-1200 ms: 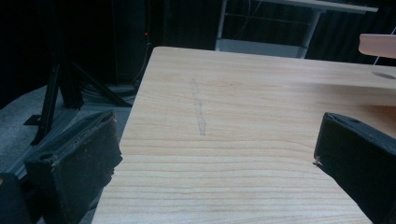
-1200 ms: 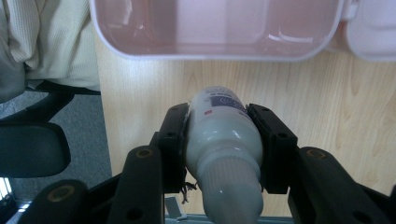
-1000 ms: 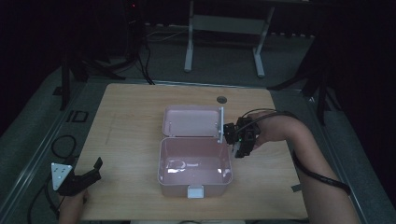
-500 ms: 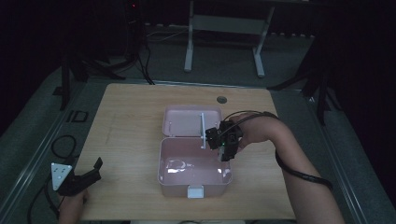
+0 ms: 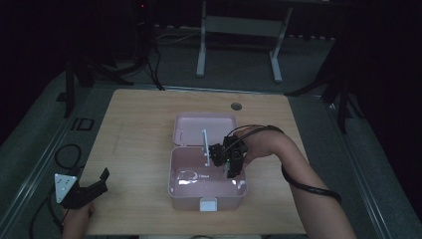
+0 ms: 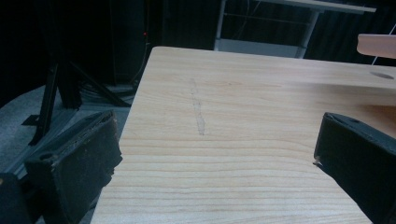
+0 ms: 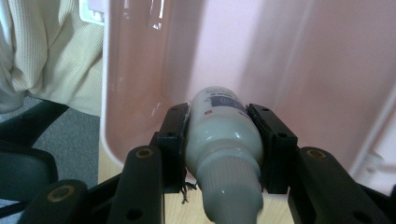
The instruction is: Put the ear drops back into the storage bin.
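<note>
An open pink box [image 5: 206, 194] sits mid-table with its lid [image 5: 204, 127] laid back flat. My right gripper [image 5: 230, 160] hangs over the right side of the box's base, shut on a white squeeze bottle [image 7: 224, 135]. In the right gripper view the two black jaws of that gripper [image 7: 224, 123] clamp the bottle's body. Its ribbed cap points toward the camera and its far end points into the pink box interior [image 7: 303, 56]. A thin white rod [image 5: 204, 144] stands beside this gripper. My left gripper [image 5: 94, 186] rests open at the table's front left corner, jaws wide apart over bare wood [image 6: 215, 163].
The box's white latch [image 5: 208, 204] faces the front edge, and something glossy [image 5: 188, 175] lies in the base. A round hole [image 5: 236, 106] marks the wooden table [image 5: 139, 124] behind the box. Dark stands and cables ring the table. Cream clothing [image 7: 46, 51] sits beyond the box.
My right gripper has carried the bottle leftward from beside the box's right edge to over its base. The left gripper has stayed still.
</note>
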`<state>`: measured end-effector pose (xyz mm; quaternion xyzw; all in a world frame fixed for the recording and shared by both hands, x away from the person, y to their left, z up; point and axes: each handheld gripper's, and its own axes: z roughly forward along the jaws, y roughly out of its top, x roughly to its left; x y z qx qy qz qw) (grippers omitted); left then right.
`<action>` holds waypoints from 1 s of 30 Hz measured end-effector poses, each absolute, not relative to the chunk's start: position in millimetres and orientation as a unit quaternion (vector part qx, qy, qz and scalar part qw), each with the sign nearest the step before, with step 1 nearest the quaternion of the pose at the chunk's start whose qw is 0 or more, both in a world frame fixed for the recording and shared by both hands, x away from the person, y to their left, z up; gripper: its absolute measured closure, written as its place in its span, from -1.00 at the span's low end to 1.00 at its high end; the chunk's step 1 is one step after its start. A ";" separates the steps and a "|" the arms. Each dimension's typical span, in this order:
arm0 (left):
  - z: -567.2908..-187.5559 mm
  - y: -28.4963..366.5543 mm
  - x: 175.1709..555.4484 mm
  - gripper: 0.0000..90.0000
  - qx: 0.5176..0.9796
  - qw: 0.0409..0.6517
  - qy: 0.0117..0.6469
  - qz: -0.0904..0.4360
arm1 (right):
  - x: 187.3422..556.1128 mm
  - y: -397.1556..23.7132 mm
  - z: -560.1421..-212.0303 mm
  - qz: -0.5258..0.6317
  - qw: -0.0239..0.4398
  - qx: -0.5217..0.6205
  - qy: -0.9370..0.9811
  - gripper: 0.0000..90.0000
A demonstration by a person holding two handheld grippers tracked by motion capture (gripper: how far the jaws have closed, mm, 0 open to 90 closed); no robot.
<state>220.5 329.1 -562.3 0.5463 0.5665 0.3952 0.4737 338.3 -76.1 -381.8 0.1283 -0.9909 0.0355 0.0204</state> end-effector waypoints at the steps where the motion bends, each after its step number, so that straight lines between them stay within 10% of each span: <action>1: -562.3 329.1 220.5 -0.99 0.546 0.474 0.567 0.395 | 337.5 -74.8 -388.4 0.033 0.023 0.138 -0.990 0.33; 30: -562.4 328.9 220.6 -0.99 0.546 0.473 0.567 0.396 | 337.9 -72.5 -471.3 0.070 0.024 0.160 -0.984 0.33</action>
